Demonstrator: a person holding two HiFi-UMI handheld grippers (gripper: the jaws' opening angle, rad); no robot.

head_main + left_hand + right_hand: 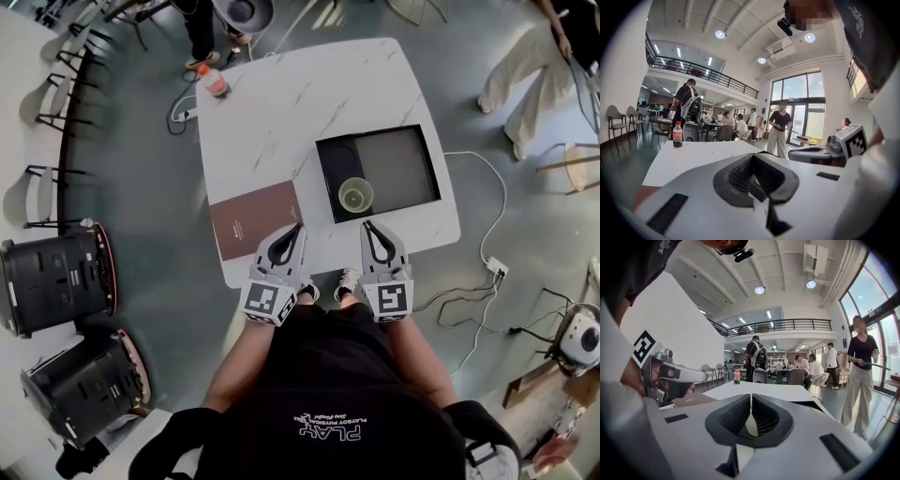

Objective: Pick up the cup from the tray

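Observation:
A translucent yellow-green cup (356,195) stands upright in the near left corner of a black tray (398,164) on the white marble table (281,112). My right gripper (367,225) hovers at the table's near edge, just short of the cup, jaws shut and empty. My left gripper (299,227) is beside it over the near edge, left of the tray, also shut and empty. In the right gripper view the jaws (750,398) meet tip to tip. The left gripper view shows the same for my left gripper (753,158).
A brown booklet (255,217) lies on the table left of the tray. A cola bottle (213,81) stands at the far left corner. Two black bins (56,281) sit on the floor at left. Cables and a power strip (494,268) lie at right. People stand beyond the table.

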